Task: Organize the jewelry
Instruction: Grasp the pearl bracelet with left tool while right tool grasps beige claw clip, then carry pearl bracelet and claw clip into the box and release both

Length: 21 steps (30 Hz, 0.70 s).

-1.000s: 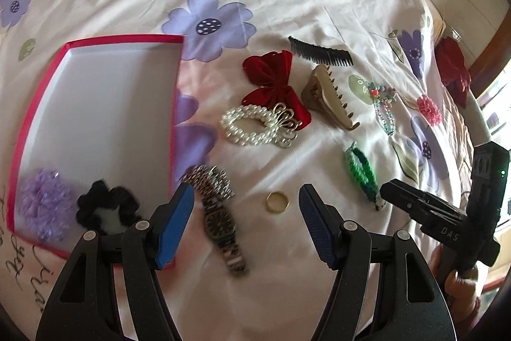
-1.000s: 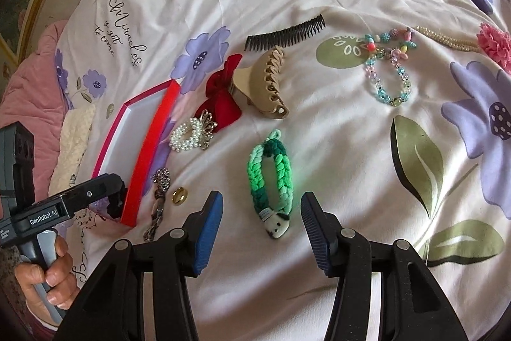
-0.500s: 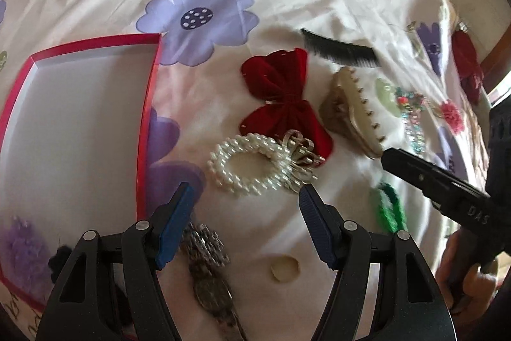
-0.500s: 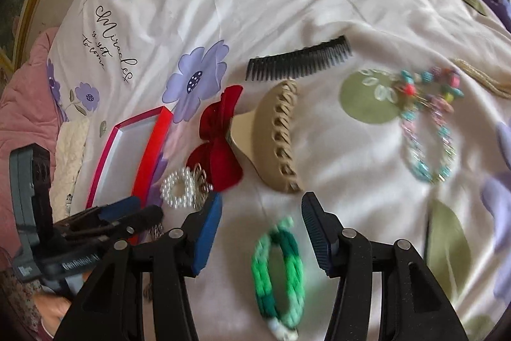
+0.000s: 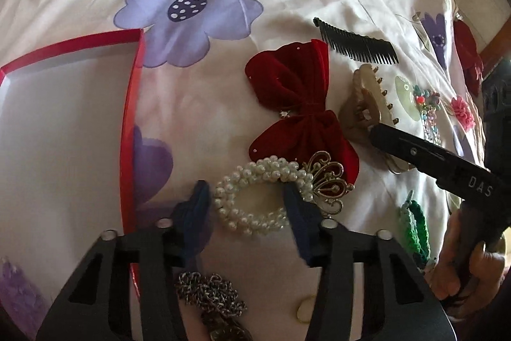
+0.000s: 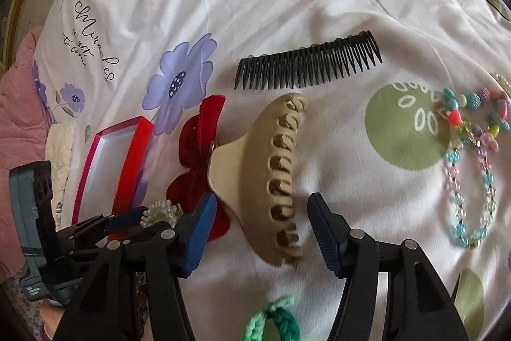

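A pearl bracelet (image 5: 255,200) with a gold charm lies on the flowered sheet between the blue fingers of my left gripper (image 5: 246,213). Its jaws are closing around the bracelet; the left pad still stands a little apart from the pearls. A beige claw clip (image 6: 271,181) lies between the tips of my right gripper (image 6: 262,232), whose jaws are opening and do not touch it. The red-rimmed white box (image 5: 131,130) sits to the left with a purple scrunchie (image 5: 16,293) inside.
On the sheet also lie a red velvet bow (image 5: 297,104), a black comb (image 6: 306,66), a green braided bracelet (image 5: 415,232), a metal watch (image 5: 210,296), a gold ring (image 5: 305,312) and a coloured bead bracelet (image 6: 472,174). A hand holds the right gripper's handle (image 5: 463,270).
My left gripper moved forward from over the watch and ring to the pearl bracelet, and its jaws narrowed. My right gripper moved forward from the green bracelet to the claw clip.
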Available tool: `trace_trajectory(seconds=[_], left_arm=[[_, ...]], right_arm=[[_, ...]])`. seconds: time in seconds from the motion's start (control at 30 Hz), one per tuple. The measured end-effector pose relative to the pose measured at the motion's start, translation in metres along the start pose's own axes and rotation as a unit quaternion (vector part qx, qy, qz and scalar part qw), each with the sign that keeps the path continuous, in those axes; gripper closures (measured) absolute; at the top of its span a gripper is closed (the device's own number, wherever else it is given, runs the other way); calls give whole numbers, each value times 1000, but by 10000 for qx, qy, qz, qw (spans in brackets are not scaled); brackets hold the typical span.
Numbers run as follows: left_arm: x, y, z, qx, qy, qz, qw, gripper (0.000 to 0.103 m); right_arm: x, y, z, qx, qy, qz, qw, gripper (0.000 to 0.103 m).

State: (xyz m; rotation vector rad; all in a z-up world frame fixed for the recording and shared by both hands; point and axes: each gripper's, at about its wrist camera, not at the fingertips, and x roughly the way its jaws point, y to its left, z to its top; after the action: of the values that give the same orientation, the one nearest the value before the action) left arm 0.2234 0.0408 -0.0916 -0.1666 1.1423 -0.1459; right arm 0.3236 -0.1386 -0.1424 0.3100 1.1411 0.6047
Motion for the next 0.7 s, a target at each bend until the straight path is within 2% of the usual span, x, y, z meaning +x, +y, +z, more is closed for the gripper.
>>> trace_trajectory(seconds=[0.07, 0.1, 0.2, 0.47, 0.7], left_arm=[[2, -1, -1, 89, 52, -64, 9999, 93], [3, -3, -2, 98, 84, -175, 9998, 93], [-3, -7, -6, 175, 3, -267, 9995, 93], [-47, -10, -13, 138, -426, -599, 9972, 94], [-87, -10, -16, 88, -807, -767, 9937, 94]], right_arm=[[2, 1, 1, -39, -14, -15, 10000, 47], [2, 2, 0, -68, -35, 3, 10000, 56], [0, 2, -2, -66, -27, 9, 10000, 63], [-28, 6, -10, 31, -280, 130, 9995, 66], [-54, 23, -18, -77, -409, 412, 9983, 68]])
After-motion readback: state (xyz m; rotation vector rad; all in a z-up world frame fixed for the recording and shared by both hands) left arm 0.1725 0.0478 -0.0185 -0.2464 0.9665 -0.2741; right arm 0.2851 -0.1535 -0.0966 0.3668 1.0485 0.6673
